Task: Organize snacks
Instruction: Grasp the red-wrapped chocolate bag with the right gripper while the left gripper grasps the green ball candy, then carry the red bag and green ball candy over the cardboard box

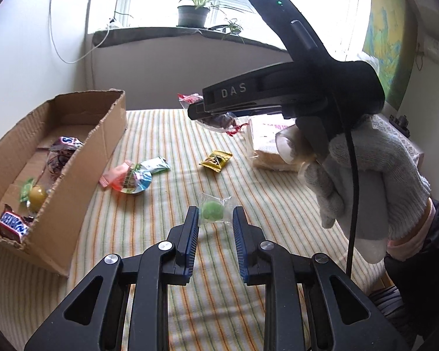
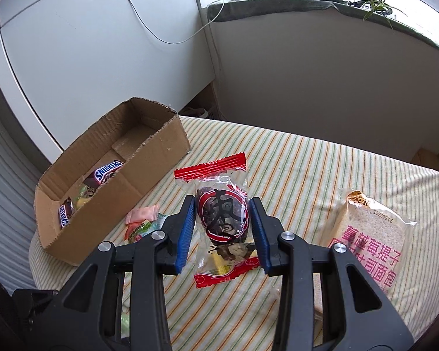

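Snacks lie scattered on the striped worktop [image 2: 307,169] beside the cardboard box [image 2: 161,149]. Right gripper [image 2: 223,222] jaws clamp a red-ended date packet [image 2: 219,216]; its slippery wrapper could slide free. Left gripper [image 1: 215,219] jaws barely pinch a green candy [image 1: 212,215].

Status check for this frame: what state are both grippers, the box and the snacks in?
left gripper: shut on green candy
right gripper: shut on date packet, held clear of the table
cardboard box: open-topped, partly filled
bread pack: sealed, lying flat
yellow packet: loose on the cloth
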Demonstrator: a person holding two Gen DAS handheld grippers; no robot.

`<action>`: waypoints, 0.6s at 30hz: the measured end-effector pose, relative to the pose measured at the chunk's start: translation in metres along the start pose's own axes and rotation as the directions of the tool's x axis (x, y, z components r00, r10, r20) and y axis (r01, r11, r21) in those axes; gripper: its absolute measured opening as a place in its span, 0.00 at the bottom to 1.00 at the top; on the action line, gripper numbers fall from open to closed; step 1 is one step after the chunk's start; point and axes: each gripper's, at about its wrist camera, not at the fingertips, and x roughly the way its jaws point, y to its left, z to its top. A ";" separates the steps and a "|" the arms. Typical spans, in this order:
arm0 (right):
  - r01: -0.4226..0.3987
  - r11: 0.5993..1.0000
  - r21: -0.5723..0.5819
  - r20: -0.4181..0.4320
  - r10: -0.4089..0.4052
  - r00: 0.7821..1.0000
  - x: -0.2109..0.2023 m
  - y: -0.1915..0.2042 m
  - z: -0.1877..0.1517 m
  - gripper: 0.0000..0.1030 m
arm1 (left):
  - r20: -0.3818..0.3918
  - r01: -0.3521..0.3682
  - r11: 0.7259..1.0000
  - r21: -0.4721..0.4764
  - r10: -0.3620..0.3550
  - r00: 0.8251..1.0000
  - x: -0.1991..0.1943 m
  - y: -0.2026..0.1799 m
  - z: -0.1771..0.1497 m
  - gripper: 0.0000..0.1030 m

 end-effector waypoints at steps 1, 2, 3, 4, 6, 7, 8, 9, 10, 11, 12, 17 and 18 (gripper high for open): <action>-0.002 1.000 -0.005 0.006 0.002 1.000 -0.004 0.002 0.000 0.38 | 0.009 -0.004 1.000 -0.003 0.004 1.000 -0.002 0.002 0.002 0.21; -0.004 1.000 -0.010 0.012 0.004 1.000 -0.007 0.005 0.000 0.38 | 0.017 -0.008 1.000 -0.008 0.008 1.000 -0.005 0.005 0.003 0.21; -0.007 1.000 -0.015 0.018 0.007 1.000 -0.011 0.008 0.001 0.38 | 0.024 -0.011 1.000 -0.014 0.012 1.000 -0.007 0.007 0.004 0.21; -0.011 1.000 -0.019 0.023 0.012 1.000 -0.011 0.012 0.002 0.38 | 0.031 -0.017 1.000 -0.018 0.017 0.999 -0.009 0.010 0.006 0.21; -0.021 0.999 -0.028 0.031 0.022 0.999 -0.015 0.018 0.003 0.38 | 0.044 -0.029 0.999 -0.028 0.030 0.999 -0.014 0.017 0.010 0.21; -0.025 0.999 -0.032 0.035 0.026 0.999 -0.016 0.021 0.004 0.38 | 0.051 -0.034 0.999 -0.033 0.036 0.998 -0.017 0.020 0.011 0.21; -0.030 0.999 -0.035 0.038 0.031 0.999 -0.016 0.025 0.006 0.38 | 0.059 -0.039 0.998 -0.041 0.042 0.997 -0.020 0.023 0.012 0.21; -0.035 0.999 -0.037 0.042 0.036 0.998 -0.016 0.029 0.008 0.38 | 0.068 -0.044 0.998 -0.049 0.048 0.997 -0.023 0.027 0.013 0.21; -0.039 0.999 -0.038 0.045 0.041 0.998 -0.016 0.032 0.009 0.38 | 0.076 -0.052 0.997 -0.055 0.056 0.996 -0.026 0.028 0.016 0.21; -0.044 0.998 -0.040 0.046 0.046 0.998 -0.014 0.036 0.011 0.38 | 0.086 -0.061 0.996 -0.062 0.066 0.994 -0.028 0.033 0.018 0.21; -0.047 0.998 -0.041 0.048 0.049 0.998 -0.014 0.038 0.012 0.38 | 0.095 -0.071 0.995 -0.069 0.077 0.992 -0.031 0.038 0.020 0.21; -0.067 0.997 -0.032 0.050 0.069 0.996 -0.005 0.053 0.017 0.38 | 0.138 -0.126 0.984 -0.127 0.144 0.980 -0.044 0.064 0.028 0.21; -0.070 0.997 -0.030 0.051 0.071 0.996 -0.003 0.056 0.019 0.38 | 0.146 -0.137 0.980 -0.143 0.157 0.977 -0.047 0.070 0.029 0.21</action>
